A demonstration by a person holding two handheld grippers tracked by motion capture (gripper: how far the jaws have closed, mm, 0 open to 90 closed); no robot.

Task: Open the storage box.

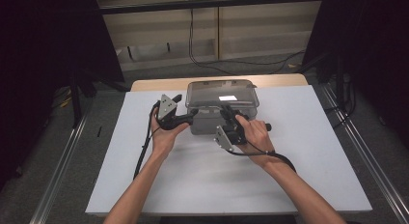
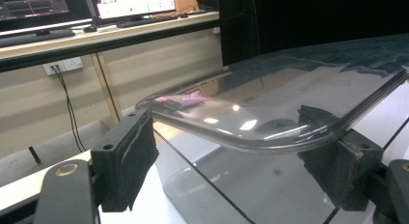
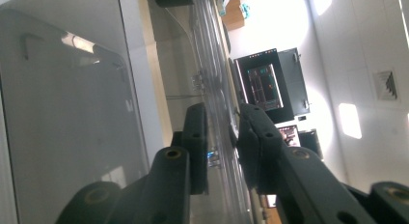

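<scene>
We pinch the clear plastic lid (image 1: 222, 92) of the grey storage box (image 1: 205, 123) edge-on in our right gripper (image 1: 226, 112), seemingly lightly; our left gripper (image 1: 190, 119) gapes around its corner without pressing, so the lid may slip or twist free.

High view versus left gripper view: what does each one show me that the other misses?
High view: the whole table, the left hand and right hand, and the right gripper at the front of the box. Left gripper view: up close, its pads either side of the corner of the lid, with screens behind. Shared: the clear box.
</scene>
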